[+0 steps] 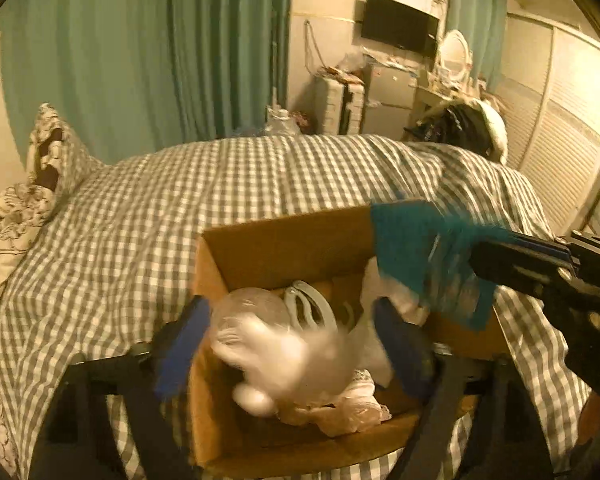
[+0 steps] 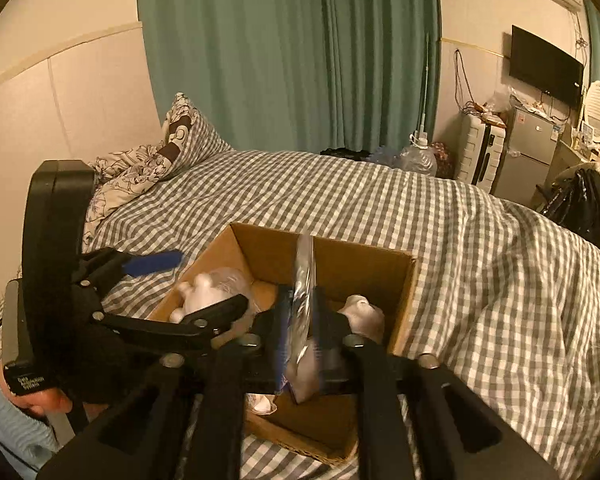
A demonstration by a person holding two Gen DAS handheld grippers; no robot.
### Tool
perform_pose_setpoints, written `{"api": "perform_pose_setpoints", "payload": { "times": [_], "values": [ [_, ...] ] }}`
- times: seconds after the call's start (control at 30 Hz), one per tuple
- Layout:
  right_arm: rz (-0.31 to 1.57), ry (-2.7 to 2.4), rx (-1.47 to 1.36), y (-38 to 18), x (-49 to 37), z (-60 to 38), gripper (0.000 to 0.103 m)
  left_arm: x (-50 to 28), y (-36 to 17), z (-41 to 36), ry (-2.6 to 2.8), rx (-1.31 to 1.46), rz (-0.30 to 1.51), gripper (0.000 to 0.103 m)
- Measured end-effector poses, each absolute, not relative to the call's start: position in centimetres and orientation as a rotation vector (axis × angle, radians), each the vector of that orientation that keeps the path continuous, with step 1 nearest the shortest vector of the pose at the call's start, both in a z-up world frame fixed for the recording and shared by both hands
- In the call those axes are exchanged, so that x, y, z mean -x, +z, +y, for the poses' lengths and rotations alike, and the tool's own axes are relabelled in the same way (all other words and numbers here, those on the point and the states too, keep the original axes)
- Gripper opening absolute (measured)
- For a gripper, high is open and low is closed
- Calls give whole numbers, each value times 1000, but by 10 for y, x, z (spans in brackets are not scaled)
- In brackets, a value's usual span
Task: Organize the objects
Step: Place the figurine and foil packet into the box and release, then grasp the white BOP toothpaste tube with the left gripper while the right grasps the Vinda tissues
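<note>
From my left wrist camera, my left gripper (image 1: pixel 292 344) hangs over an open cardboard box (image 1: pixel 284 240) sitting on the checked bedspread (image 1: pixel 220 184). Its blue-padded jaws stand spread, one on each side of a blurred white plastic-wrapped thing (image 1: pixel 284 356); I cannot tell whether they touch it, and the gap looks wider than the thing. Below it in the box lie crumpled clear bags (image 1: pixel 352 408) and a pale grey curved piece (image 1: pixel 312 304). At the right, my right gripper (image 1: pixel 488 256) reaches in from the edge, its jaws clenched on a flat teal packet (image 1: pixel 416 248) held above the box's far right corner.

From my right wrist camera, the right gripper (image 2: pixel 300 344) shows its jaws pinched on that packet (image 2: pixel 304 280), seen edge-on and standing upright over the middle of the box (image 2: pixel 340 256). My left gripper (image 2: pixel 188 292) comes in from the left, over the box's near left part, with a white lumpy thing (image 2: pixel 200 296) just behind its lower finger and its jaws parted. Another white bundle (image 2: pixel 364 312) lies in the right side of the box. Far behind the bed hangs a green curtain (image 2: pixel 284 52), and a dark screen (image 2: pixel 546 64) is on the right wall.
</note>
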State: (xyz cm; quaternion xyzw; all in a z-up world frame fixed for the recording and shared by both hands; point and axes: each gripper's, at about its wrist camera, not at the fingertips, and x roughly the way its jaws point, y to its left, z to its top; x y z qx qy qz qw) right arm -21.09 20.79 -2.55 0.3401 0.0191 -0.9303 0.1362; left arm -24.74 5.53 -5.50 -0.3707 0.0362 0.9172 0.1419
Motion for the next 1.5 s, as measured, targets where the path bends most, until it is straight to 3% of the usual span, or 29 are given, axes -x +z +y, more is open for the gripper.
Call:
{"api": "perform_pose_setpoints", "payload": {
  "times": [0.03,0.07,0.23,0.47,0.7,0.97,1.23,1.37,1.4,1.5],
  "values": [
    [55,-2706,-970,-21,207,210,43,245,-51,53,2655,1063,90,93],
    [51,-2716,-956,-17,203,211,53,243,-47,51,2658,1062,76,93],
    [79,-2727,-881,15,174,214,65,222,-23,36,2717,1052,42,101],
    [179,-2736,-794,44,121,210,87,176,-1,9,2805,1059,36,101],
    [222,-2703,-928,-6,92,205,90,138,-39,-10,2851,1184,24,101],
    [182,-2609,-1175,-97,95,199,90,116,-136,8,2756,1429,79,100],
    [172,-2593,-1232,-115,94,202,90,117,-190,41,2620,1529,199,79],
    [194,-2582,-1252,-120,91,197,90,112,-196,48,2566,1511,180,45],
    [201,-2580,-1255,-120,91,195,90,110,-195,46,2555,1503,163,27],
    [223,-2574,-1262,-122,89,191,90,101,-188,42,2553,1490,128,25]
  ]
}}
